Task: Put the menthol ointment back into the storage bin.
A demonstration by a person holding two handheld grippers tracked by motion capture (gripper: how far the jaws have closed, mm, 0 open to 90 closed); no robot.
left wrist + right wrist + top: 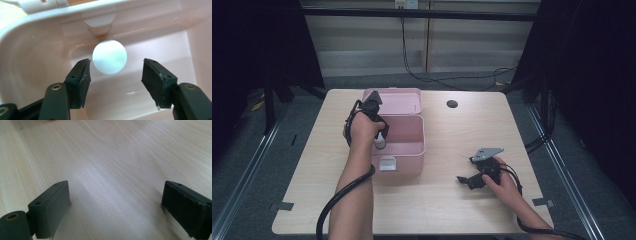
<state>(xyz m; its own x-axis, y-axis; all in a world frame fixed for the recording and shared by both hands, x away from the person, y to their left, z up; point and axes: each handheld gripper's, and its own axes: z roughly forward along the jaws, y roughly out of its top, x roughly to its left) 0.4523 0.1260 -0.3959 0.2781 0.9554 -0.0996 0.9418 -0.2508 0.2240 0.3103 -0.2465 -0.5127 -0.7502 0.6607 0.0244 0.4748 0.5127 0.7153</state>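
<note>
A pink plastic box stands open on the left half of the wooden table, its lid tipped back. Inside it, near the left wall, stands a small white bottle. My left gripper points down into the box just above the bottle. In the left gripper view its round white top lies between and just beyond the two black jaws, which stand apart without touching it; the gripper is open over the pink box floor. My right gripper rests open on the table at the right, with bare wood between its jaws.
A white latch sits on the box's front wall. A dark round hole is in the table behind and to the right of the box. Black cables run over the floor beyond the table's far edge.
</note>
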